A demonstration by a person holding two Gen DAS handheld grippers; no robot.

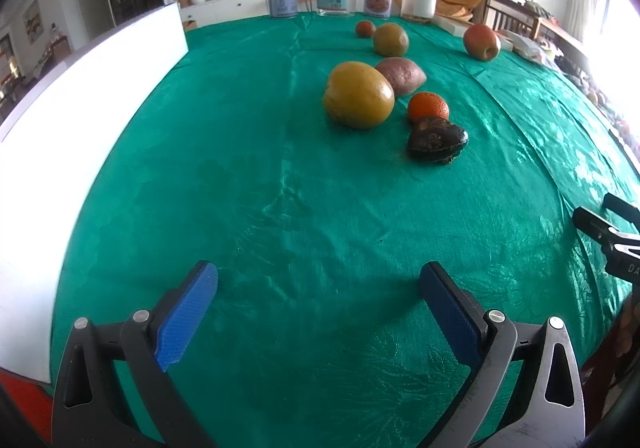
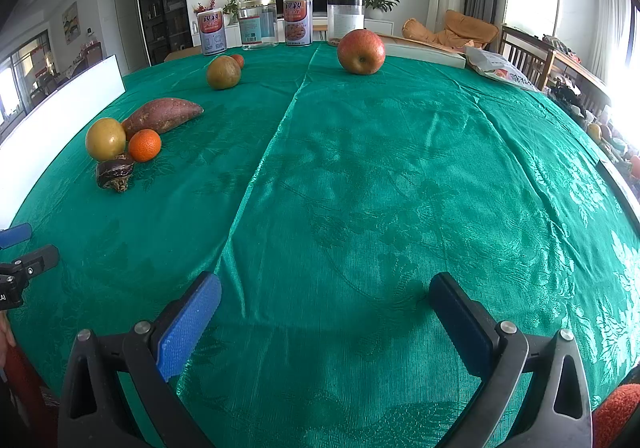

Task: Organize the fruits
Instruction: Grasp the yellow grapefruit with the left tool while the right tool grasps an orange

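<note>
Right wrist only: snack bag (image 2: 502,70).

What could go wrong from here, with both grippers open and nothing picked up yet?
1. The orange touches the dark shrivelled fruit and sits close to the yellow pear; fingers closing on one may nudge the others.
2. The round red apple stands alone far back; a glancing grasp could roll it.
3. A sweet potato lies among the fruit and might be sorted by mistake.
</note>
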